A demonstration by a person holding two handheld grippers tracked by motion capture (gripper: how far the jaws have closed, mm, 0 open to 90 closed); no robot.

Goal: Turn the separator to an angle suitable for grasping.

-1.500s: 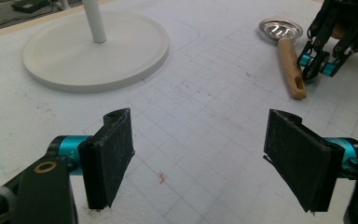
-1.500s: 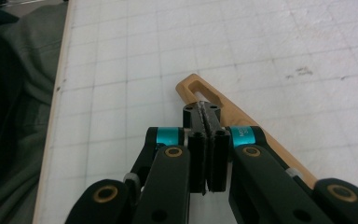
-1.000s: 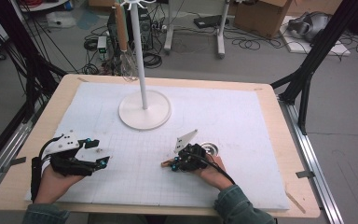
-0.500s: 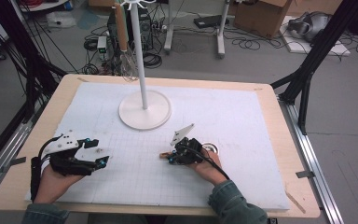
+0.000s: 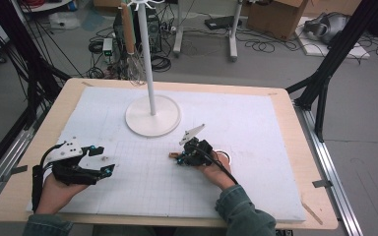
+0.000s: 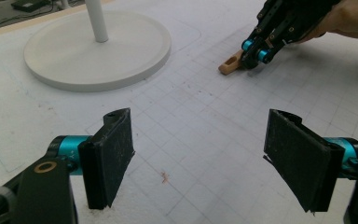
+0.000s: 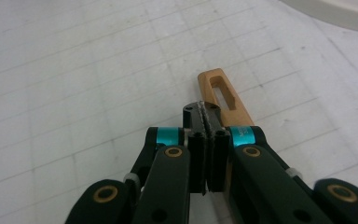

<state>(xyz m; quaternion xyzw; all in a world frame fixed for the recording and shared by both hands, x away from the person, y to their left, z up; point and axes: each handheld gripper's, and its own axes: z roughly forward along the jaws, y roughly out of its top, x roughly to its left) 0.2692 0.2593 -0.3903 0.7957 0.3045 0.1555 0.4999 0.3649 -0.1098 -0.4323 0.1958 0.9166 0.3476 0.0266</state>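
Note:
My right gripper [image 5: 181, 158] [image 7: 206, 116] is low over the white mat [image 5: 256, 128], right of centre, with its jaws shut pad to pad. A flat wooden handle [image 7: 219, 93] with a slot sticks out from under its tips and lies on the mat [image 5: 173, 156] [image 6: 230, 62]. I cannot tell if it is pinched. The left gripper view also shows that gripper [image 6: 256, 49] at top right. My left gripper [image 5: 104, 160] [image 6: 198, 158] rests near the mat's front left, open, with nothing between its pads.
A white stand with a round base [image 5: 152, 115] [image 6: 98, 51] and a thin pole stands at the mat's far centre. A wire whisk [image 5: 135, 69] with a wooden handle hangs from its top. A small white ring [image 5: 221, 157] sits by the right hand.
The right gripper has slid left and a little away from me, and the wooden handle's tip has gone with it. The left gripper has stayed put.

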